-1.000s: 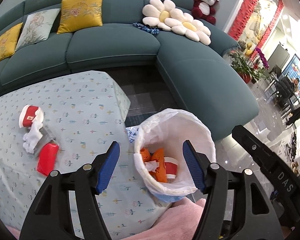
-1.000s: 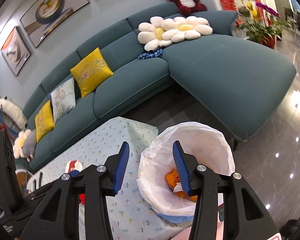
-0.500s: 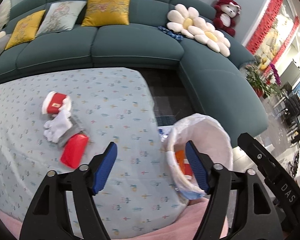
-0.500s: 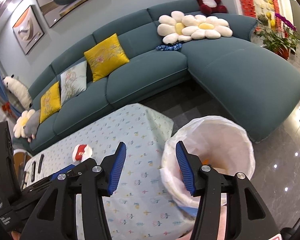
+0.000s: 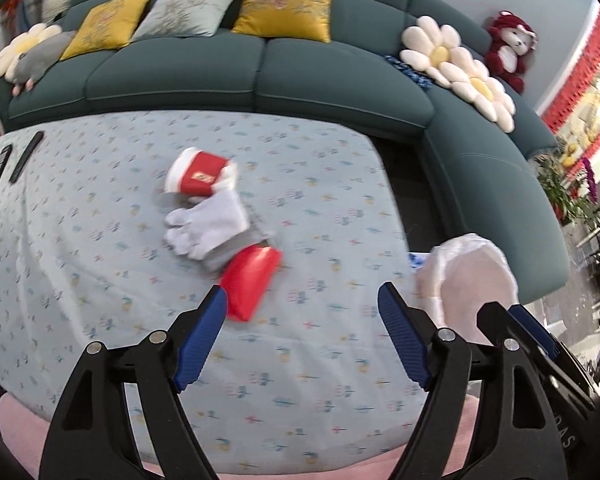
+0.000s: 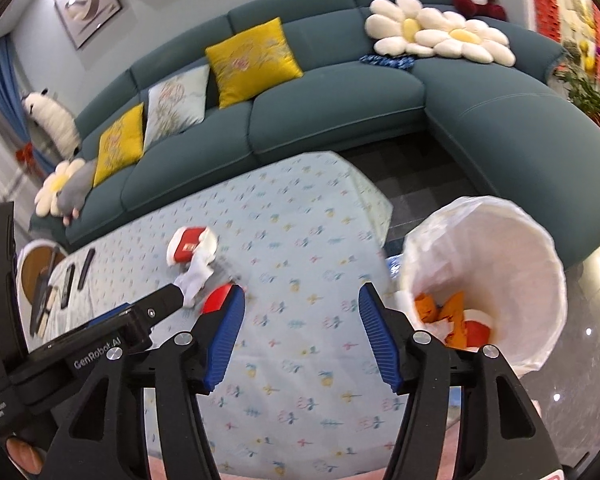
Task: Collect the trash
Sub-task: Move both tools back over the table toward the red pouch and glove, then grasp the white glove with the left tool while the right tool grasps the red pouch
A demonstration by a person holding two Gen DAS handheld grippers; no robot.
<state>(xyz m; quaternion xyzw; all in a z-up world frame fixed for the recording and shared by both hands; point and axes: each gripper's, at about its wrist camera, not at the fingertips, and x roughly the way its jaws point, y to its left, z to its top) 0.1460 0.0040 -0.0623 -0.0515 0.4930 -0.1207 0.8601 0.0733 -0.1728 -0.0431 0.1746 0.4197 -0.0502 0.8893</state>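
Both tongs, left [image 5: 302, 312] and right [image 6: 301, 312], gaping empty, have swung from white-lined trash bin [image 6: 500, 236] toward flat red packet [image 5: 251, 282] on the tabletop [image 5: 320, 200].

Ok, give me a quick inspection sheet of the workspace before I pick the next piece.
Surface: table under a pale patterned cloth.
Job's things: red cup, white glove and red packet lie together mid-table; lined bin off the table's right end holds orange and red scraps.
Clutter: two dark remotes at the far left edge.
Grippers: left gripper and right gripper both open, holding nothing.
Cables: nothing seen.
Surroundings: teal sofa with cushions and plush toys.
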